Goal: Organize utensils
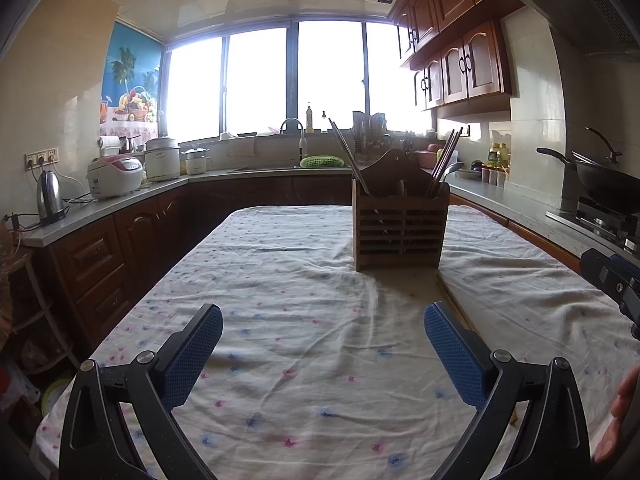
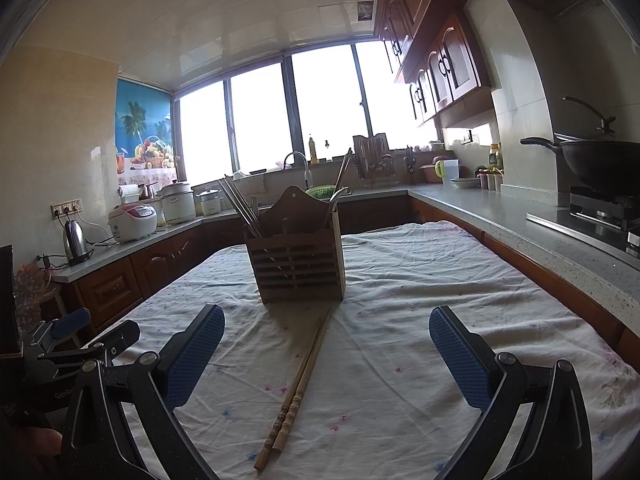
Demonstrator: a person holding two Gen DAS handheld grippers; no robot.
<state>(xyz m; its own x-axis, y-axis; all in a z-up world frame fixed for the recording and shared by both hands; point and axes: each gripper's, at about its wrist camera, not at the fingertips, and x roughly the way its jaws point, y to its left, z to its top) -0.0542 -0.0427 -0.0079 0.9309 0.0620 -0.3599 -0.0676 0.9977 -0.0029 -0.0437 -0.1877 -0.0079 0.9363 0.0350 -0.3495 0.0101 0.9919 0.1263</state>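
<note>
A slatted wooden utensil holder (image 1: 400,228) (image 2: 298,254) stands on the cloth-covered table (image 1: 304,320) (image 2: 420,300), with several chopsticks (image 2: 240,208) and a metal spoon (image 1: 452,170) standing in it. A pair of long wooden chopsticks (image 2: 296,392) lies flat on the cloth in front of the holder; its edge shows in the left wrist view as wooden chopsticks (image 1: 460,308). My right gripper (image 2: 326,348) is open, hovering over that pair. My left gripper (image 1: 323,344) is open above bare cloth, left of the pair. Each gripper shows at the other view's edge.
Counters ring the table: a kettle (image 1: 50,198) and rice cookers (image 1: 116,176) on the left, a sink with a green basket (image 1: 322,161) at the back, a wok on the stove (image 2: 600,164) on the right. A hand (image 1: 620,420) shows at the right edge.
</note>
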